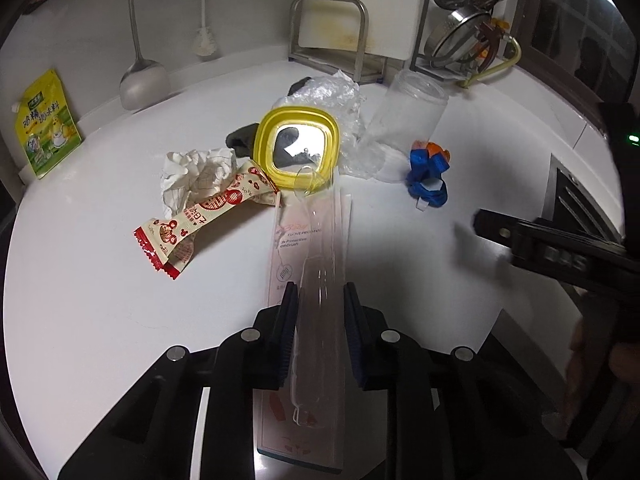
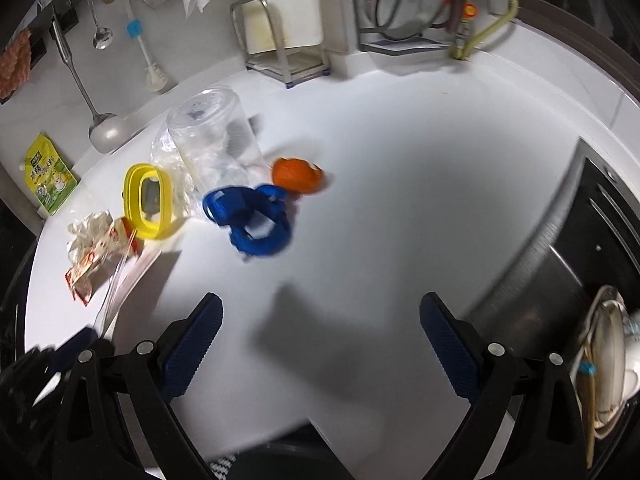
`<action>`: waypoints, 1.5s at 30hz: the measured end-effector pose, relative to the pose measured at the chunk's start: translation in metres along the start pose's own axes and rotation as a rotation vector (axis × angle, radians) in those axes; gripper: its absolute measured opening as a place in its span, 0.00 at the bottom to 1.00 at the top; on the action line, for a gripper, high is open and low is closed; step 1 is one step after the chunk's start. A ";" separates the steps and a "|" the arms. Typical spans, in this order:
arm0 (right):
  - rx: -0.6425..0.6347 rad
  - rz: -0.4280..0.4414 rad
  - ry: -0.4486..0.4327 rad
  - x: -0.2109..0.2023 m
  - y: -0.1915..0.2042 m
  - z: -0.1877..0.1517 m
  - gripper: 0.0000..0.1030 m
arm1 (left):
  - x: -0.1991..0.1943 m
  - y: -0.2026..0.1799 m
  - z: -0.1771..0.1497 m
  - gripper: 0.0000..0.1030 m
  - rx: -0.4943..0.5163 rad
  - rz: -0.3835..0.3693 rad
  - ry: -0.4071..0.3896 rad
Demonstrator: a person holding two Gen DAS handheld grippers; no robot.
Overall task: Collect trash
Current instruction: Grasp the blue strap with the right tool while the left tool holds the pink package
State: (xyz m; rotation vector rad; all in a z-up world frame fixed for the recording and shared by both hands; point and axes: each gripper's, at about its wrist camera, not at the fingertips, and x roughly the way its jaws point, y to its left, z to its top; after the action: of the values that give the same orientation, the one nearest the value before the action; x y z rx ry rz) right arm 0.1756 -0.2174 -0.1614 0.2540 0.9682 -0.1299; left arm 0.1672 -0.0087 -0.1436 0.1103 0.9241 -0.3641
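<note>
My left gripper (image 1: 320, 300) is shut on a long clear toothbrush package (image 1: 312, 248) with pink card backing, lying lengthwise on the white counter (image 1: 100, 288). Past its far end lie a red-and-cream snack wrapper (image 1: 200, 220), a crumpled white tissue (image 1: 196, 170), a yellow-rimmed lid (image 1: 298, 146), crinkled clear plastic (image 1: 332, 96), a clear jar on its side (image 1: 408, 112), a blue strap bundle (image 1: 426, 178) and an orange peel (image 1: 436, 150). My right gripper (image 2: 320, 320) is open and empty above bare counter, well short of the blue strap (image 2: 252, 220) and orange peel (image 2: 298, 174).
A green-yellow seasoning pouch (image 1: 48, 124) leans on the back wall at left. A ladle (image 1: 142, 76), a brush and a cutting-board rack (image 1: 332, 32) stand along the back. A dish rack with metal bowls (image 1: 468, 28) is at back right. A stainless sink (image 2: 560, 272) lies at right.
</note>
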 end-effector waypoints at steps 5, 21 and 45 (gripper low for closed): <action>-0.023 0.007 -0.011 0.018 0.019 0.015 0.92 | -0.012 0.005 0.004 0.21 0.007 -0.016 -0.041; -0.106 -0.086 -0.046 0.054 0.045 0.031 0.67 | -0.020 0.017 0.004 0.21 -0.004 -0.050 -0.045; -0.059 -0.011 -0.040 -0.044 0.011 -0.035 0.28 | -0.066 -0.014 -0.018 0.21 0.028 -0.053 -0.086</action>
State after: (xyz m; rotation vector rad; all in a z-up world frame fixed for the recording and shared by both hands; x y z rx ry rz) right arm 0.1252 -0.1974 -0.1424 0.1905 0.9322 -0.1161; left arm 0.1125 -0.0006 -0.1007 0.0955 0.8385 -0.4279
